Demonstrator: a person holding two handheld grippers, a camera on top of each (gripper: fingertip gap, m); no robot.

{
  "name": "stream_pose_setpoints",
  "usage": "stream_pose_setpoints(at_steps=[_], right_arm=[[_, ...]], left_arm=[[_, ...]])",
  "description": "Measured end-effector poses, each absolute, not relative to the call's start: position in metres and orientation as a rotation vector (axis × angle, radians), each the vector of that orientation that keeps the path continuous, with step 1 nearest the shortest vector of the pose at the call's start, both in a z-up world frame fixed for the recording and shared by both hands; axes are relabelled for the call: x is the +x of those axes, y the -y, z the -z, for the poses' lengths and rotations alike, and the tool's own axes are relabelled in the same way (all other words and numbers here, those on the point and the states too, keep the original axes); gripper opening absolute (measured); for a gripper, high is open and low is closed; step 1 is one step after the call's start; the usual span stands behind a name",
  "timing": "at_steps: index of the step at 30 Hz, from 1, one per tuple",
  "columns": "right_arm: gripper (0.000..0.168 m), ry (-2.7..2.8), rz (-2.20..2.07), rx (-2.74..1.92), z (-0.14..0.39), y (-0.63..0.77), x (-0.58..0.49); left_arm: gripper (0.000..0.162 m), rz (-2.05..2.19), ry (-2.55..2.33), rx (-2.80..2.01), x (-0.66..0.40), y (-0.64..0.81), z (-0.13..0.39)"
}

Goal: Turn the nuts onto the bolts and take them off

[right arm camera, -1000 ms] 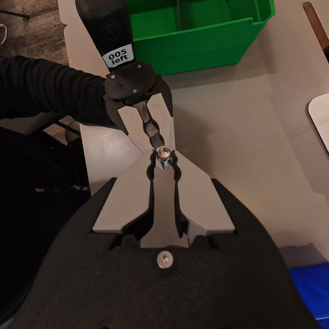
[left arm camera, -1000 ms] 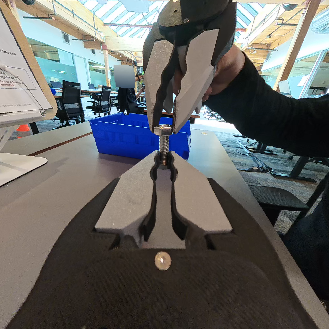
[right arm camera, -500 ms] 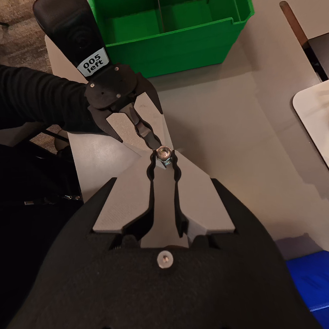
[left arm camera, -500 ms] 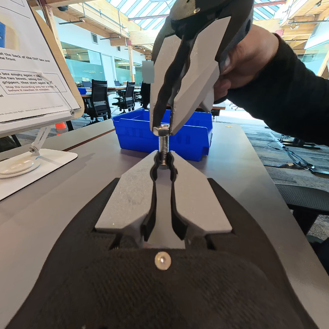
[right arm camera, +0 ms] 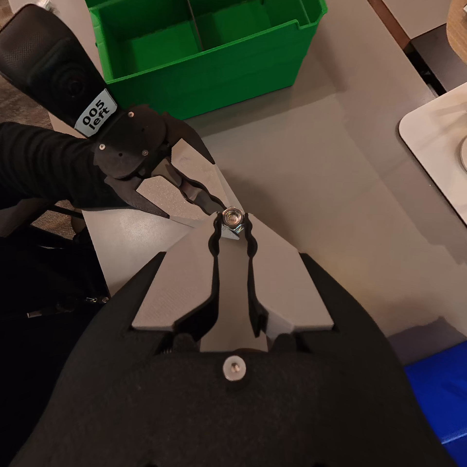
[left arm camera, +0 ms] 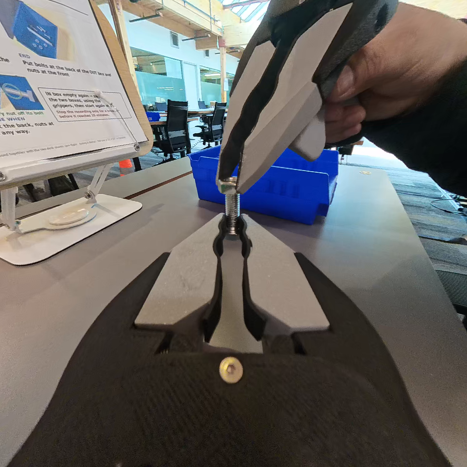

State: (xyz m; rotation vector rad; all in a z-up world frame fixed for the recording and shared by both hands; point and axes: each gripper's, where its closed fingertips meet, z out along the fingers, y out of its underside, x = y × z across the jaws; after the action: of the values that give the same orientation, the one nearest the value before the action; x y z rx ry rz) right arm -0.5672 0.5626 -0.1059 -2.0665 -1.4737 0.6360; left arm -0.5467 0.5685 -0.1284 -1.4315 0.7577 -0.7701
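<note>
A threaded steel bolt (left arm camera: 231, 209) stands upright over the grey table (left arm camera: 353, 252). My left gripper (left arm camera: 232, 222) is shut on its lower shank; the bolt's lower end is hidden between the fingers. A hex nut (left arm camera: 225, 185) sits at the top of the bolt. My right gripper (left arm camera: 230, 181) comes down from above, tilted, and is shut on the nut. In the right wrist view I look straight down on the nut (right arm camera: 232, 217), clamped between the right gripper's (right arm camera: 232, 218) tips, with the left gripper (right arm camera: 214, 205) reaching in from the upper left.
A blue bin (left arm camera: 278, 194) stands just behind the bolt and also shows in the right wrist view (right arm camera: 442, 394). A green divided bin (right arm camera: 202, 68) sits on the far side. An instruction sheet on a white stand (left arm camera: 68, 222) is at the left. My left and right fingertips are right by each other.
The right gripper has turned about the bolt's axis with the nut in it; in its view the left gripper swung from straight ahead to the upper left. Both grips have held.
</note>
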Motion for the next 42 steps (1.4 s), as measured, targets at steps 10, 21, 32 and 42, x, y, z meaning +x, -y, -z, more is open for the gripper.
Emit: stream_pose_setpoints(at_steps=[10, 21, 32, 42], right_arm=[[0.015, 1.418, -0.574, -2.093, 0.112, -0.576, -0.573], [0.015, 1.308, -0.573, -2.126, 0.120, -0.592, -0.583], [0.015, 1.265, -0.568, -2.126, 0.123, -0.597, -0.587], [0.027, 1.256, -0.673, -2.060, 0.109, -0.591, -0.585]], left_arm=[[0.006, 0.602, -0.672, -1.490, -0.555, -0.584, 0.135], [0.006, 0.384, -0.560, -1.565, -0.569, -0.601, 0.143], [0.006, 0.362, -0.520, -1.597, -0.574, -0.606, 0.147], [0.006, 0.410, -0.542, -1.579, -0.571, -0.603, 0.144]])
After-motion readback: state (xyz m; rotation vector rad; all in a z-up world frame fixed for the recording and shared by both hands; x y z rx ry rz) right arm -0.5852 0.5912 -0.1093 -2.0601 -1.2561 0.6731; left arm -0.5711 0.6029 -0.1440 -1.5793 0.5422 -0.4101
